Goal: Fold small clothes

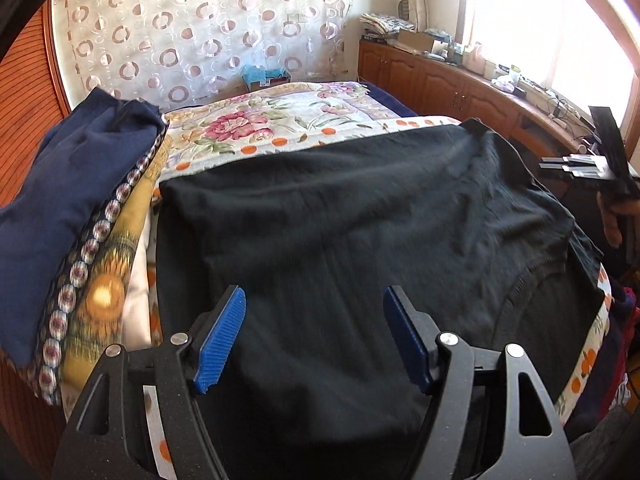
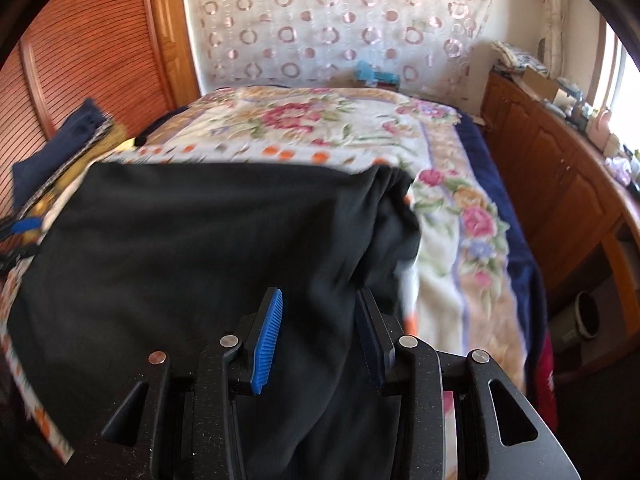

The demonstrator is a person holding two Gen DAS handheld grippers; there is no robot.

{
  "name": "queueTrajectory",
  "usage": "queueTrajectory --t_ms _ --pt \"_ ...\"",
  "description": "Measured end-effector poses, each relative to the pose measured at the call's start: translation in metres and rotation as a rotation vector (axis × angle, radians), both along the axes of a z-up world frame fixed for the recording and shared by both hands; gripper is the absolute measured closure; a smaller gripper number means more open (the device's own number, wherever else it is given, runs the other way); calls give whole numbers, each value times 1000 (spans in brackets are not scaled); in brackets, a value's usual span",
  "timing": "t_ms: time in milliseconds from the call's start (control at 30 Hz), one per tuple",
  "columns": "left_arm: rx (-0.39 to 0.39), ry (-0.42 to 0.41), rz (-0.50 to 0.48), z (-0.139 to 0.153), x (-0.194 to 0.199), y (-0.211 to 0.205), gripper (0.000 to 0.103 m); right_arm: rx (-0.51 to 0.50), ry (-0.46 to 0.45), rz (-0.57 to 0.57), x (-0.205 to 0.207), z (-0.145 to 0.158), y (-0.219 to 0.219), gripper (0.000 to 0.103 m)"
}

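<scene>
At lower centre, the left gripper point(image 1: 314, 312) is hovering wide apart, holding nothing, and the right gripper point(image 2: 318, 316) is gaping narrower, empty, over the black garment point(image 1: 340, 220) lying mid-frame on the bed point(image 1: 256, 120). Best pinching an edge squarely, smoothing wrinkles before folding.

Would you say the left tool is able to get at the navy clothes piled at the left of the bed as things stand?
Probably yes. The left tool is open and holds nothing, above the black garment, and the navy pile lies uncovered to its left, with nothing showing between them.
</scene>
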State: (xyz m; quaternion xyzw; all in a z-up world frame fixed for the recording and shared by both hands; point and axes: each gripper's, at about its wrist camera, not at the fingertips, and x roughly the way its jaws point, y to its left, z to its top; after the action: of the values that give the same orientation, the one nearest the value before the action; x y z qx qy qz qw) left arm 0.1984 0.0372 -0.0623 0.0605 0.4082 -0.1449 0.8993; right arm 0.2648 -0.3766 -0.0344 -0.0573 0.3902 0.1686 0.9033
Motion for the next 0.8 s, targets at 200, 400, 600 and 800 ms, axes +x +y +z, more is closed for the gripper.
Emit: queueTrajectory --t_ms 200,400,600,800 --pt "-17 13 31 -9 -27 9 31 29 40 -9 -45 -17 -16 64" --pt "-27 29 76 -19 -48 17 31 53 43 -56 -61 -24 -25 64" --pt "-52 48 118 -24 -67 23 31 102 42 -88 -78 -23 -20 64" --pt "-52 43 116 -25 -72 22 31 80 31 -86 -87 -25 -14 64"
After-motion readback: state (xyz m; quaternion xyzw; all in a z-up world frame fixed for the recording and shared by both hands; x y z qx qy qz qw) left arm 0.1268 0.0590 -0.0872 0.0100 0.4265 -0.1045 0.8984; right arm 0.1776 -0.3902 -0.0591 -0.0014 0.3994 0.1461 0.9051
